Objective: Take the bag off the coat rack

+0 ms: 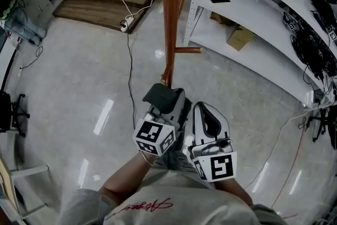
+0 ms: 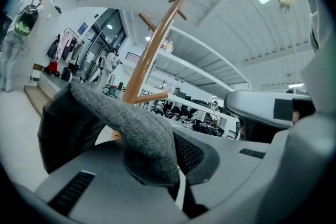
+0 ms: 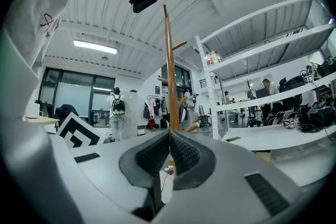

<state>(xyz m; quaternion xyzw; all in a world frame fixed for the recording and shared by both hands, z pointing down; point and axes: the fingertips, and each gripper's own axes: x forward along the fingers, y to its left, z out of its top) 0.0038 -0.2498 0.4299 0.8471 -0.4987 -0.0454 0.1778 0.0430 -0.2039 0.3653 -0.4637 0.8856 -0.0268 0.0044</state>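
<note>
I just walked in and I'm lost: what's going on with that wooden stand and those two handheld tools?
A person holds a gripping tool in each hand, facing a wooden coat rack. The left claw is clamped on a grey felt bag, which looks clear of the rack's pegs. The right claw is shut with nothing in it, held beside the left one.

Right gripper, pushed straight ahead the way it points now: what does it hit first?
Most likely the coat rack's pole: it stands dead ahead of the right gripper, in line with its closed, empty jaws. How far off it is remains unclear.
</note>
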